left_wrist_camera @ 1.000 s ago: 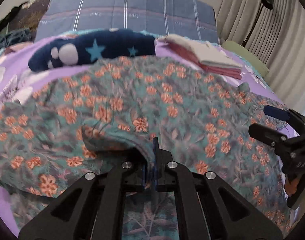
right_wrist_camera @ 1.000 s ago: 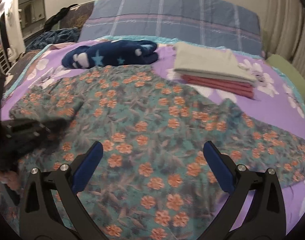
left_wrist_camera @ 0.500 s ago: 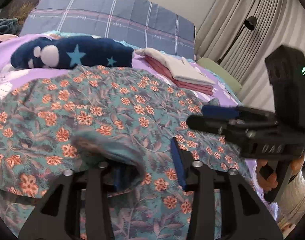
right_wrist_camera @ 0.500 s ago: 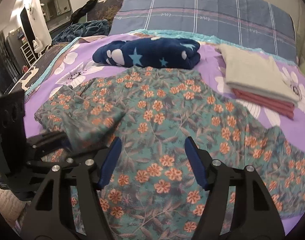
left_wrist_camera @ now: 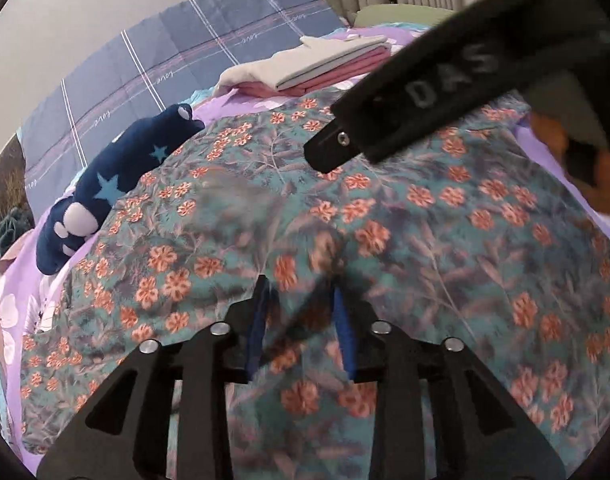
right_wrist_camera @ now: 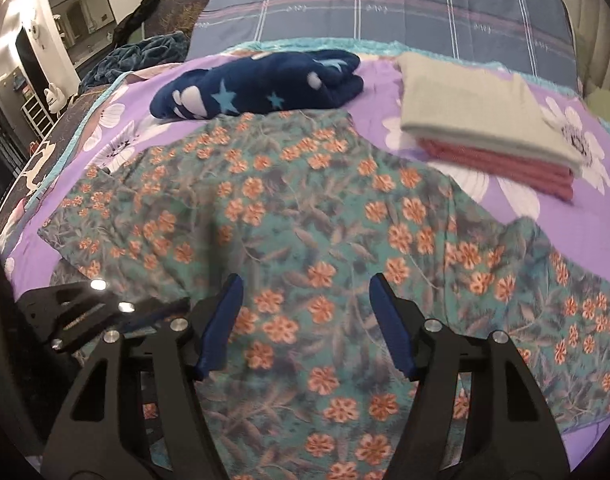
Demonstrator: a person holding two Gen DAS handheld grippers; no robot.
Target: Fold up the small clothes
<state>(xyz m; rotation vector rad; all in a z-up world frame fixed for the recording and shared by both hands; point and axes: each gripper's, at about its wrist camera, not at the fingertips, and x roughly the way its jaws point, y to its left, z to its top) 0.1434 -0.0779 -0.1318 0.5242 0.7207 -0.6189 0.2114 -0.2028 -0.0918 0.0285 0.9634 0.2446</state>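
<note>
- While the purple floral bedsheet (right_wrist_camera: 517,216) is stretching across the whole scene, the teal floral garment (right_wrist_camera: 305,220) is lying spread over its near and middle part, its left edge ending short of the sheet's left border and a bare strip of sheet showing far right.
- At the far side, the plaid pillow (right_wrist_camera: 385,0) is lining the bed's end; the navy star blanket (right_wrist_camera: 257,88) is touching the garment's far edge, and the folded stack (right_wrist_camera: 477,128) of cream and pink cloth is sitting far right, apart from the garment.
- Compared with a second ago, the left gripper (left_wrist_camera: 301,312) is no longer pinching the raised fold of fabric; its blue pads are now standing apart with garment cloth, blurred, lying between them.
- The right gripper (right_wrist_camera: 305,320) is now sitting closer in, its jaws narrower than a second ago yet parted, hovering over the garment's near middle and holding nothing.
- In the left wrist view, the right gripper's black body (left_wrist_camera: 425,92) is crossing overhead at upper right, much nearer than before, and the left one is showing low at the left of the right wrist view.
</note>
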